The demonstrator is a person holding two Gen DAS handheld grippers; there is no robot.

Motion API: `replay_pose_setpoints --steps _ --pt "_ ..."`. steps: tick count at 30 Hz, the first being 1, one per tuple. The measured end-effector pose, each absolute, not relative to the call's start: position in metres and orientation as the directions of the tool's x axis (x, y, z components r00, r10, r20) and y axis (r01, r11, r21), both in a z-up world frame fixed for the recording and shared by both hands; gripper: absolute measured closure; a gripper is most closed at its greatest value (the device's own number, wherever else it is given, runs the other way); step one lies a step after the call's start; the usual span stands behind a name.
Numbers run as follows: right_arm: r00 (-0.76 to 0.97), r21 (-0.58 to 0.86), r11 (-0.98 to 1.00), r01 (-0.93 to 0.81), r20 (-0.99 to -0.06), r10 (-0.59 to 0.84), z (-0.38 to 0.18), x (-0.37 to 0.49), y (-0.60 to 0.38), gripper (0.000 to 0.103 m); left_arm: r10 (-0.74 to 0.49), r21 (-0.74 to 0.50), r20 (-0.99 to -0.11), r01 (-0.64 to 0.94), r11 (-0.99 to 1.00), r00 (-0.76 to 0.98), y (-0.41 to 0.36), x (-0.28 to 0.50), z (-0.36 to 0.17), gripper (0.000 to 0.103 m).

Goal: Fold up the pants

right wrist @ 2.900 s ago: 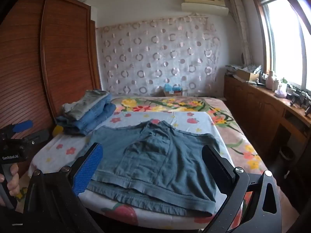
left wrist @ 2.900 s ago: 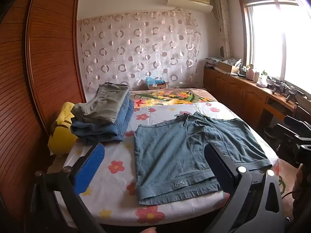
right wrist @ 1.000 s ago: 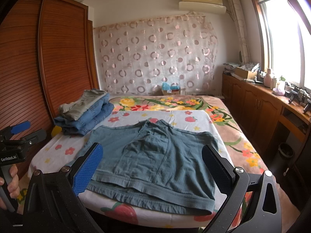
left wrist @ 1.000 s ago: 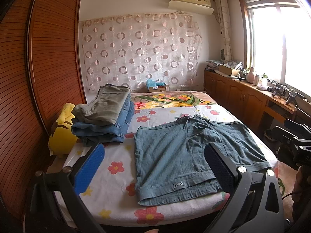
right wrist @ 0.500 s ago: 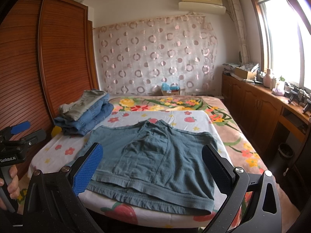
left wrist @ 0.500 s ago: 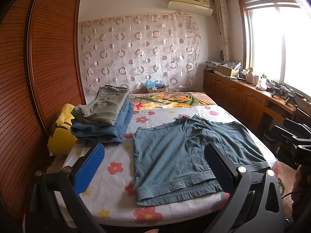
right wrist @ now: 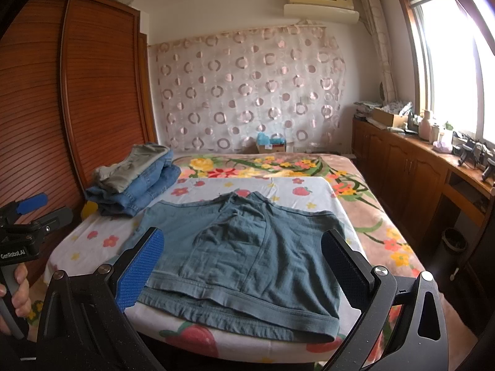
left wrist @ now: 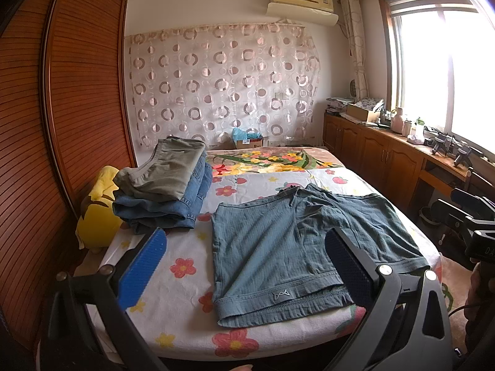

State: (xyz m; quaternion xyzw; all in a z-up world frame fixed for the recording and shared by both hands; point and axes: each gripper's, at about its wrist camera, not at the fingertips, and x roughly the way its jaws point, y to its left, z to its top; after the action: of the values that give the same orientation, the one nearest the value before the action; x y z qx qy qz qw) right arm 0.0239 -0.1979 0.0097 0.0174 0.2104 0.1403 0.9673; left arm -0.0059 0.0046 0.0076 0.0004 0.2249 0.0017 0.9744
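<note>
Left wrist view: the left gripper (left wrist: 247, 266), jaws spread wide and empty, hangs off the near edge of the floral-sheeted bed (left wrist: 185, 318). The teal-blue knit shorts (left wrist: 297, 247) lie flat ahead and slightly right, long axis running left to right, their hem near. A folded stack of denim and olive trousers (left wrist: 167, 191) sits far left.

Right wrist view: the right gripper (right wrist: 244, 266), jaws likewise apart and empty, faces the shorts squarely, so it seems nearer their right side. Only this view shows the person's left hand (right wrist: 18, 296) gripping the other handle
</note>
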Motion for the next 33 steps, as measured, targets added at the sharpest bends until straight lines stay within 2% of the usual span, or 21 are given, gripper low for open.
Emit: replay_pose_setpoints --steps 11,33 --pt "0.865 0.074 0.961 -0.267 -0.421 0.273 -0.002 0.026 -0.210 0.000 -0.018 -0.003 -0.467 0.018 1.000 0.884 -0.009 0.002 0.006 0.000" --pt "0.793 0.073 0.961 -0.267 -0.549 0.262 -0.052 0.051 -0.239 0.000 -0.133 -0.048 -0.627 0.132 0.990 0.768 -0.012 0.033 -0.068 0.000"
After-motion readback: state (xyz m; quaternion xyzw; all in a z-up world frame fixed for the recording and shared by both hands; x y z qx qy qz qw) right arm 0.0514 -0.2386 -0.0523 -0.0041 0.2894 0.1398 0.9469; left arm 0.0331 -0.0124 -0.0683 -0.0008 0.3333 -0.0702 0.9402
